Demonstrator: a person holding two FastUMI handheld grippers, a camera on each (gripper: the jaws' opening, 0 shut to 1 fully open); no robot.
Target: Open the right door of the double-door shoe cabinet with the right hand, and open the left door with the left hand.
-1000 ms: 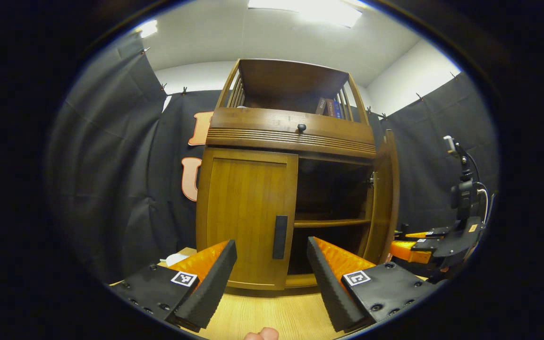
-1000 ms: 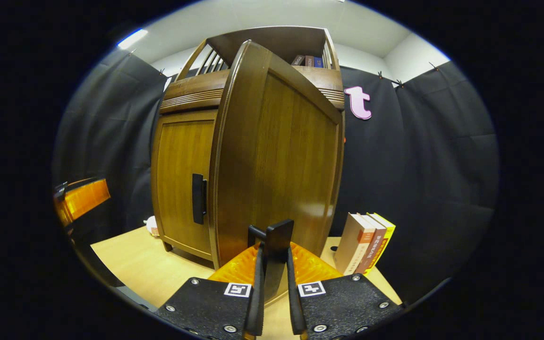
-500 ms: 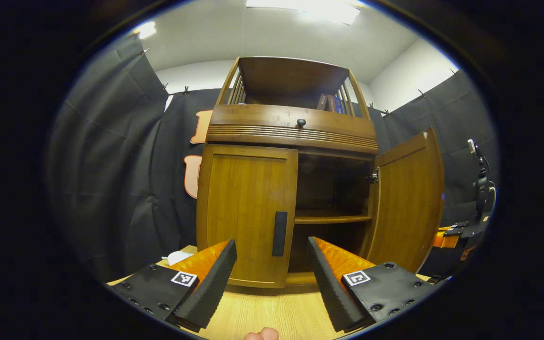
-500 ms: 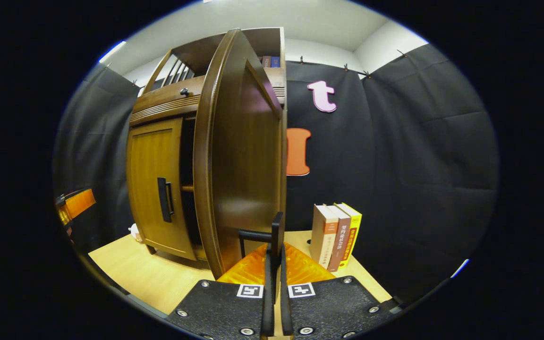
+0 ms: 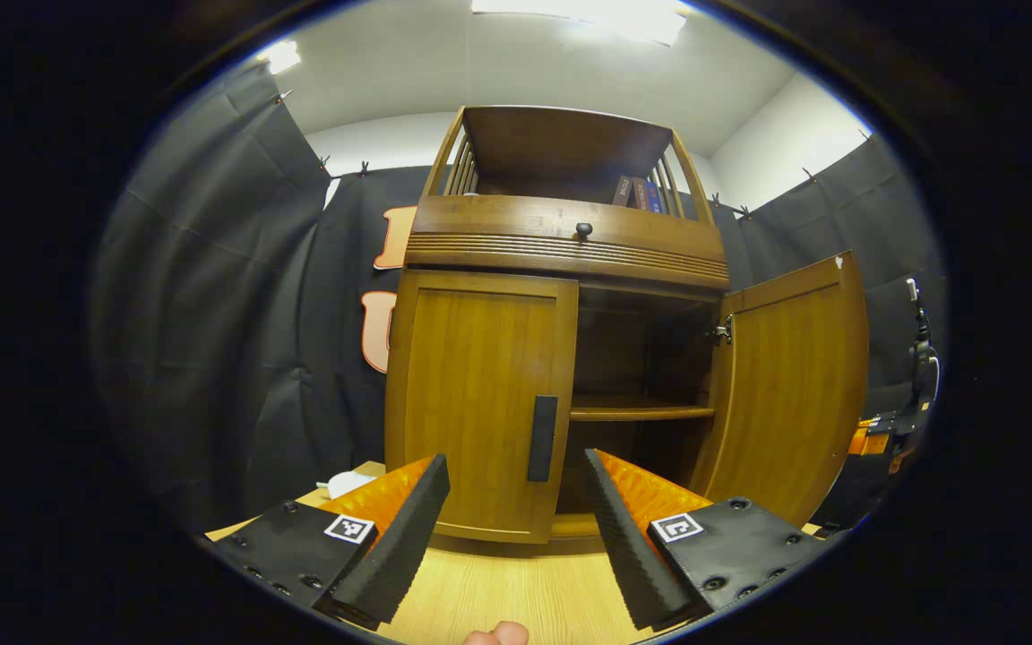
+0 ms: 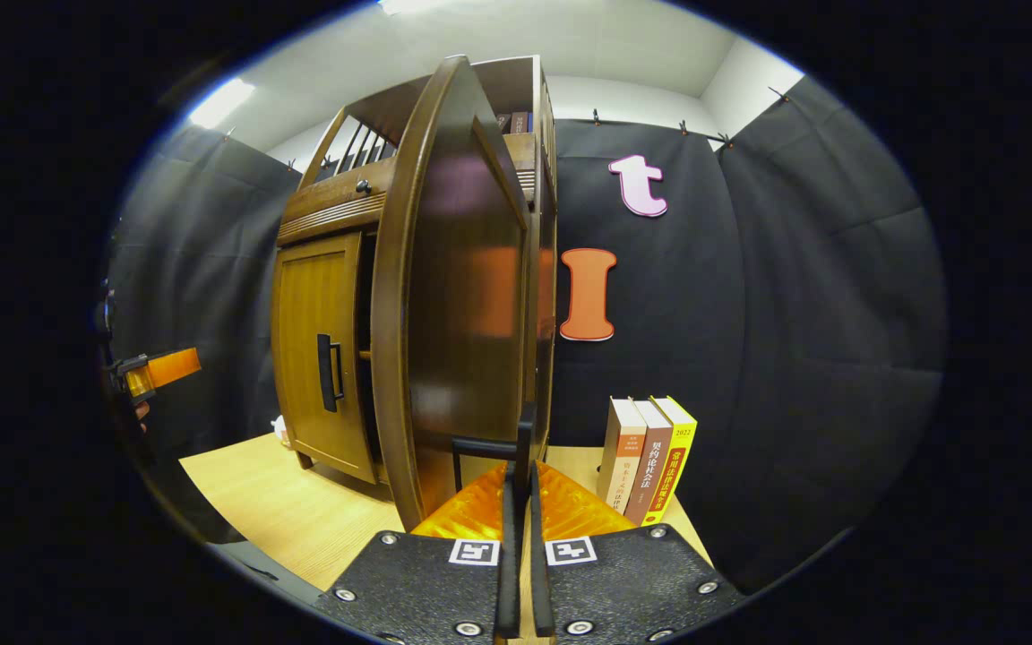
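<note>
The wooden shoe cabinet (image 5: 561,242) stands on a light table. Its left door (image 5: 480,394) is closed, with a dark vertical handle (image 5: 543,439) near its inner edge. My left gripper (image 5: 516,528) is open just in front of that handle, with nothing between its fingers. The right door (image 5: 794,394) is swung wide open, baring a shelf (image 5: 637,412). In the right gripper view I see that door (image 6: 462,296) almost edge-on, and my right gripper (image 6: 520,511) is shut on its dark handle (image 6: 523,443). The left door (image 6: 319,358) shows beyond.
Three books (image 6: 650,461) stand on the table (image 6: 301,511) right of the cabinet, close behind the open door. A small white object (image 5: 346,484) lies by the cabinet's left foot. More books (image 5: 637,191) sit on the top shelf. Black cloth walls surround the table.
The right door has swung from roughly half open to wide open, with my right gripper shut on its handle throughout. My left gripper stays open in front of the left door.
</note>
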